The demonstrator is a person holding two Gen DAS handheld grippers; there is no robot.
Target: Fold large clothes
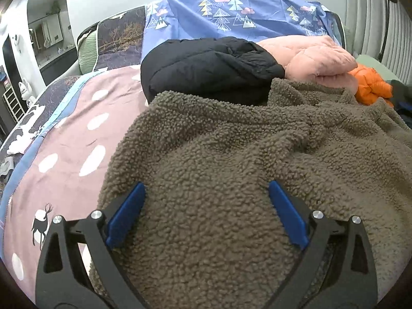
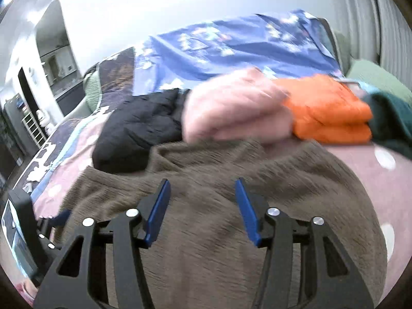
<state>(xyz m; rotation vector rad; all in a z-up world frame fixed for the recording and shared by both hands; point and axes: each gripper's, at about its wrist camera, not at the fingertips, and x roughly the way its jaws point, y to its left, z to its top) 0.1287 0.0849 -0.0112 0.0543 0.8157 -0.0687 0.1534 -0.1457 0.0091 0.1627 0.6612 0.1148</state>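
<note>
Left wrist view: no writing showing. The left gripper [image 1: 207,188] is angling down over the fleece [image 1: 231,154] lying on the bed [image 1: 77,139], fingers spread wide, gripping nothing.

Right wrist view: blurry. The right gripper [image 2: 203,181] is hovering over the fleece [image 2: 219,180], fingers half-open, empty.

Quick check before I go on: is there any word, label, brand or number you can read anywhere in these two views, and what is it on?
None can be read.
The bedsheet carries only pictures: white dots and a deer.
The blue cloth carries only trees and clouds.
The brown fleece, black jacket, pink jacket and orange jacket show no label or tag.
The right wrist view is blurred.
</note>
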